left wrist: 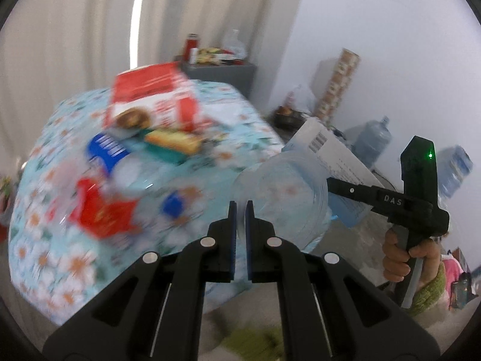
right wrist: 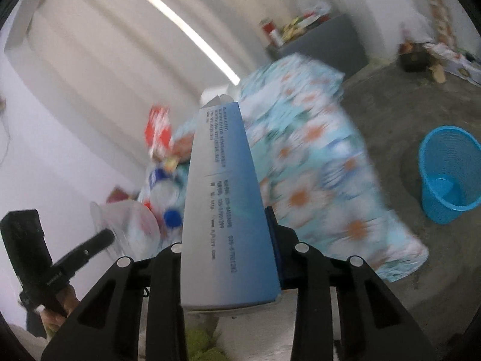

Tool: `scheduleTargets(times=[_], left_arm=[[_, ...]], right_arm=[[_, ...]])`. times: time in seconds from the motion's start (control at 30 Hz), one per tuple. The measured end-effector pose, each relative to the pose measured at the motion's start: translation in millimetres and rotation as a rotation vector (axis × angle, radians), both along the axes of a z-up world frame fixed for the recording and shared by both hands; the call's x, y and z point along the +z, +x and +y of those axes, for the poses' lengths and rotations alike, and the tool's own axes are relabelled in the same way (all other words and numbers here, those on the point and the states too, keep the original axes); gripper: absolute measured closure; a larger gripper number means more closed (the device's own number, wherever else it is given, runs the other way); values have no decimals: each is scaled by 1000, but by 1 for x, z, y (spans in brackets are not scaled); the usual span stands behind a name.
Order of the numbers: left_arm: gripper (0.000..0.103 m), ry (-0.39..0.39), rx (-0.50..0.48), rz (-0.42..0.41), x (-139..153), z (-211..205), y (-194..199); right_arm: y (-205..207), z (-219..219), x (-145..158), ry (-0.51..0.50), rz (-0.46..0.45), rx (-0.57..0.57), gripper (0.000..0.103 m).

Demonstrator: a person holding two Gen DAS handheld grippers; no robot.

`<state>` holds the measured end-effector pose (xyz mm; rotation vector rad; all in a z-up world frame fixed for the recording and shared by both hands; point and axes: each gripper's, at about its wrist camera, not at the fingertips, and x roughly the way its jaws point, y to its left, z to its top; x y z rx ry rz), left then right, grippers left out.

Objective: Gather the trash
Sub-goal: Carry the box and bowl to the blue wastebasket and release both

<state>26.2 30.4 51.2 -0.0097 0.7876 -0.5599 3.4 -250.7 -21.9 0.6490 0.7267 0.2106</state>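
The right gripper (right wrist: 228, 240) clamps a blue-and-white carton (right wrist: 222, 198) above the table edge. The left gripper (left wrist: 240, 210), nearly closed, pinches a clear plastic tub (left wrist: 282, 192). Both should swing right and release squarely over the blue bin (right wrist: 451, 177) on the floor.

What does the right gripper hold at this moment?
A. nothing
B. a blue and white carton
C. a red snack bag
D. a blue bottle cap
B: in the right wrist view, the right gripper is clamped on the blue and white carton, which sticks out forward between its fingers.
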Motion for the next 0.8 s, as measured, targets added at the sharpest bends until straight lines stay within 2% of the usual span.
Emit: scheduleTargets(times=[0.17, 0.33, 0.47, 0.53, 0.63, 0.73, 0.8], left_arm=[[100, 39, -128, 73, 6, -85, 38], [100, 97, -262, 173, -10, -184, 85], [100, 182, -339, 254, -44, -271, 117], [100, 226, -367, 315, -68, -313, 132], [100, 312, -393, 349, -106, -368, 149], [100, 365, -392, 412, -147, -412, 170], [100, 388, -382, 427, -164, -430, 183]], right_arm=[[-18, -75, -12, 77, 26, -228, 71], [-36, -134, -43, 129, 97, -439, 71], [-46, -172, -80, 169, 179, -596, 71], [-49, -190, -97, 196, 204, -639, 71], [-39, -210, -123, 237, 245, -678, 71], [-23, -237, -152, 289, 291, -702, 71], [-4, -256, -168, 317, 321, -711, 71]])
